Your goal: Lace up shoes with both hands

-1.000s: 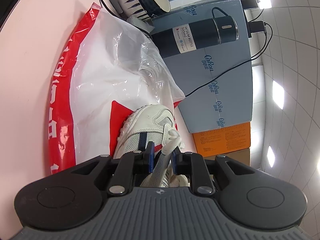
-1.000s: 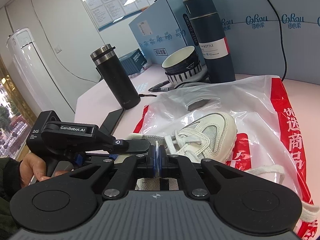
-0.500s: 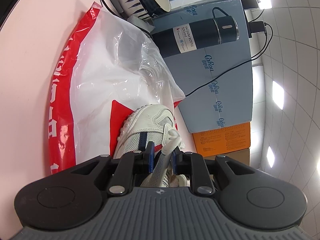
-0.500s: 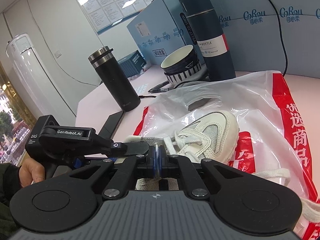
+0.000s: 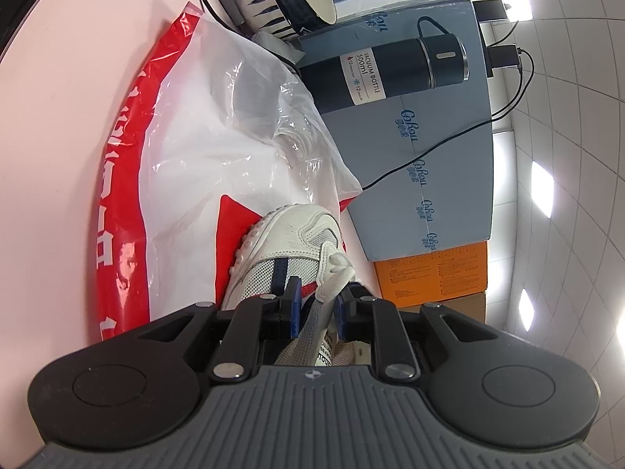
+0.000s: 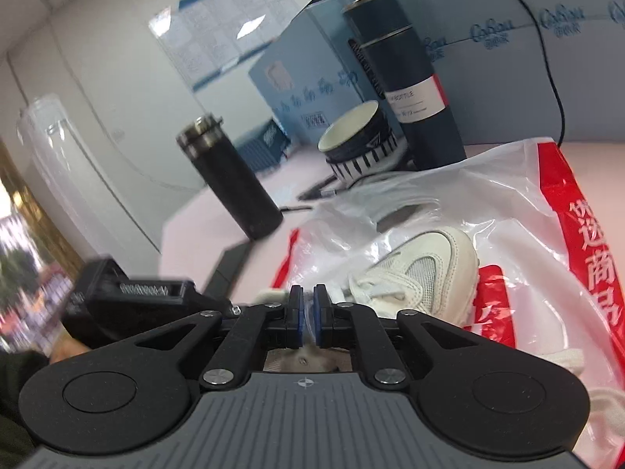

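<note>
The white sneaker (image 5: 291,242) lies on a red-and-white plastic bag (image 5: 129,179) spread over the pink surface (image 5: 58,125), its laces (image 5: 336,269) bunched at the tongue. The left claw (image 5: 318,306) sits at the shoe's opening, its jaws narrowly parted around the grey tongue strip, while the right claw (image 6: 308,310) hangs just beside the shoe's laces with a slim gap between its blue pads and nothing clearly in it. Behind the bag stand a striped bowl (image 6: 357,144), a dark vacuum bottle (image 6: 406,82) and a black tumbler (image 6: 230,179).
</note>
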A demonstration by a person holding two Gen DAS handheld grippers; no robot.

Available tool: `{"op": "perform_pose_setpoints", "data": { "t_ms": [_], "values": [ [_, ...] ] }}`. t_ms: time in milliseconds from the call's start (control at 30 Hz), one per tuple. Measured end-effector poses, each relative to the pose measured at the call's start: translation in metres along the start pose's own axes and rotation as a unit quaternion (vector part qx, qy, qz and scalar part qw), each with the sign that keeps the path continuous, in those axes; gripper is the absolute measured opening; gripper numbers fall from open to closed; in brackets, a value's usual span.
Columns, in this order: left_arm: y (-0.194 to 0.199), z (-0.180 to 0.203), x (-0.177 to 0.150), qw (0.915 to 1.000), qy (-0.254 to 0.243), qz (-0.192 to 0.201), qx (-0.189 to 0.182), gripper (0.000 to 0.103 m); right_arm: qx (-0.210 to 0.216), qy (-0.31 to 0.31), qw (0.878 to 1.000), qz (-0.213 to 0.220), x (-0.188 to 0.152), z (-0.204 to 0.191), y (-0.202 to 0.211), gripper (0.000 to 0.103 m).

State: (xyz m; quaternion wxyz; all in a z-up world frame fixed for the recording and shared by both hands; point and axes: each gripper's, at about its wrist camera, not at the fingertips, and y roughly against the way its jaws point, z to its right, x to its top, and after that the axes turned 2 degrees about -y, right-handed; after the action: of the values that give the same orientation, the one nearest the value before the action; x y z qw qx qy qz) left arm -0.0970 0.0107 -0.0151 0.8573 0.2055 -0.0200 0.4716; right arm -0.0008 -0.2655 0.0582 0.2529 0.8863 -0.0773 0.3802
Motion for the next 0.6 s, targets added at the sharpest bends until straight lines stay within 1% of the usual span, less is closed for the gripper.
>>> {"op": "perform_pose_setpoints", "data": {
  "t_ms": [33, 67, 100, 167, 233, 300, 333, 367, 400, 467, 533, 567, 600],
  "values": [
    [0.000, 0.000, 0.000, 1.0000, 0.000, 0.000, 0.000, 0.016, 0.008, -0.016, 1.000, 0.013, 0.001, 0.003, 0.004, 0.022],
    [0.001, 0.000, 0.000, 1.0000, -0.001, 0.000, 0.000, 0.016, 0.015, -0.031, 0.999, 0.026, 0.002, 0.005, 0.009, 0.039],
    [0.001, 0.000, 0.000, 1.0000, -0.002, 0.000, 0.000, 0.016, 0.014, -0.028, 0.999, 0.031, 0.005, 0.005, 0.013, 0.042],
    [0.001, 0.000, 0.000, 1.0000, -0.003, 0.000, 0.001, 0.016, 0.011, -0.020, 0.999, 0.039, 0.009, 0.003, 0.023, 0.042],
    [0.001, 0.000, 0.000, 1.0000, -0.002, 0.001, 0.000, 0.016, -0.018, 0.037, 0.999, 0.022, 0.012, -0.009, 0.025, 0.042],
    [0.001, -0.001, 0.000, 1.0000, 0.000, 0.000, -0.001, 0.016, -0.039, 0.085, 0.996, 0.002, 0.011, -0.019, 0.024, 0.040],
    [0.001, -0.001, 0.000, 1.0000, 0.000, 0.000, -0.002, 0.016, -0.044, 0.102, 0.994, -0.008, 0.010, -0.023, 0.022, 0.036],
    [0.001, -0.001, 0.000, 1.0000, 0.001, 0.001, -0.002, 0.016, -0.050, 0.120, 0.991, -0.019, 0.008, -0.027, 0.020, 0.031],
    [0.001, -0.001, 0.000, 1.0000, 0.001, 0.000, -0.002, 0.016, -0.056, 0.138, 0.988, -0.029, 0.007, -0.031, 0.017, 0.028],
    [0.001, -0.001, 0.000, 1.0000, 0.001, 0.000, -0.003, 0.016, -0.068, 0.174, 0.981, -0.050, 0.003, -0.039, 0.013, 0.026],
    [0.002, -0.001, 0.000, 1.0000, 0.001, 0.000, -0.003, 0.016, -0.080, 0.209, 0.972, -0.071, 0.000, -0.047, 0.008, 0.019],
    [0.002, -0.001, 0.000, 1.0000, 0.002, 0.000, -0.003, 0.016, -0.081, 0.208, 0.972, -0.075, 0.000, -0.047, 0.005, 0.011],
    [0.001, -0.001, 0.000, 1.0000, 0.001, 0.000, -0.003, 0.016, -0.082, 0.207, 0.972, -0.078, -0.001, -0.047, 0.002, 0.006]
  ]
}}
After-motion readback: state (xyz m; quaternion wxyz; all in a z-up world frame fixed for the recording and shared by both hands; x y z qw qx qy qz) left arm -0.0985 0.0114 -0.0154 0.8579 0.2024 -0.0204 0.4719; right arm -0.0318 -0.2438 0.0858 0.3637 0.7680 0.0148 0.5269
